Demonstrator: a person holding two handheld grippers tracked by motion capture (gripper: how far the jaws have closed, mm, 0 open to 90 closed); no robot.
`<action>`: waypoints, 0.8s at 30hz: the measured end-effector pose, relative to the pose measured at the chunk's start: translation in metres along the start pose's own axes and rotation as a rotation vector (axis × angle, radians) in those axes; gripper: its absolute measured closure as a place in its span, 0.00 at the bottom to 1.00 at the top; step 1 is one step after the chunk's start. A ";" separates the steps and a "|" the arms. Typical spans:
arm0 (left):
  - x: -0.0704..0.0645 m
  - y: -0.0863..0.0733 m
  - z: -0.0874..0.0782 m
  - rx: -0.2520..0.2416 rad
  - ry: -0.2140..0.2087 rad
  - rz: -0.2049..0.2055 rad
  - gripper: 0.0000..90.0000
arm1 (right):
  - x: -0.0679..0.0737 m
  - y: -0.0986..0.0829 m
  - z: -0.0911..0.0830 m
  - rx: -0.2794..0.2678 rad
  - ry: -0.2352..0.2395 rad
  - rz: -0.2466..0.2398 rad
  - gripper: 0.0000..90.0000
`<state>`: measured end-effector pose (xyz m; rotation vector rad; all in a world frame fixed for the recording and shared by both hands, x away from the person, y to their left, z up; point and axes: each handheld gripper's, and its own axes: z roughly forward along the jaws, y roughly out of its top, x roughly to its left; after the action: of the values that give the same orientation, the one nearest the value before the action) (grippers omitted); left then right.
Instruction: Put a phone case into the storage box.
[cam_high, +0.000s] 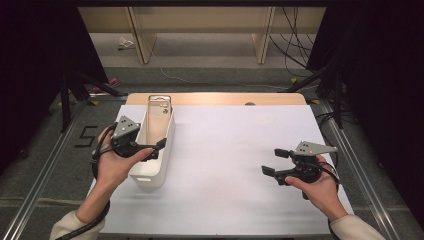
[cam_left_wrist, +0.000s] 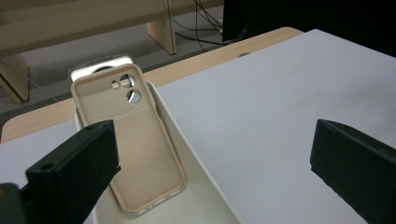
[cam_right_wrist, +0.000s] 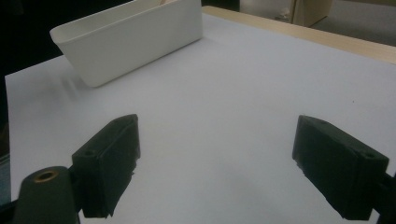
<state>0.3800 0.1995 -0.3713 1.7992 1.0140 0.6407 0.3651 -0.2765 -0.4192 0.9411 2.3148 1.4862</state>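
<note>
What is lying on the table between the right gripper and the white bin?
Nothing: in the high view the white table surface between the right gripper and the white bin is bare. The right gripper view shows the same empty stretch.

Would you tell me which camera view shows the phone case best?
The left gripper view: the beige phone case leans in the white bin, camera cutouts plain. The high view shows it small and foreshortened. In the right gripper view just a sliver peeks above the bin's rim.

The bin's (cam_left_wrist: 205, 186) near end ran off the picture's bottom edge, and the beige phone case (cam_left_wrist: 135, 149) hid another behind it.
</note>
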 end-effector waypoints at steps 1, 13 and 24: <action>-0.001 -0.001 -0.001 -0.006 -0.003 0.005 0.00 | 0.000 0.000 0.000 0.000 0.000 0.000 0.18; -0.022 -0.019 -0.007 -0.022 -0.081 0.056 0.00 | 0.000 0.000 0.000 0.005 0.002 -0.005 0.18; -0.039 -0.033 -0.010 -0.028 -0.119 0.090 0.00 | 0.001 -0.002 -0.004 0.002 0.004 -0.003 0.18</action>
<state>0.3399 0.1779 -0.3963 1.8438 0.8444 0.5930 0.3621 -0.2792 -0.4188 0.9354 2.3201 1.4861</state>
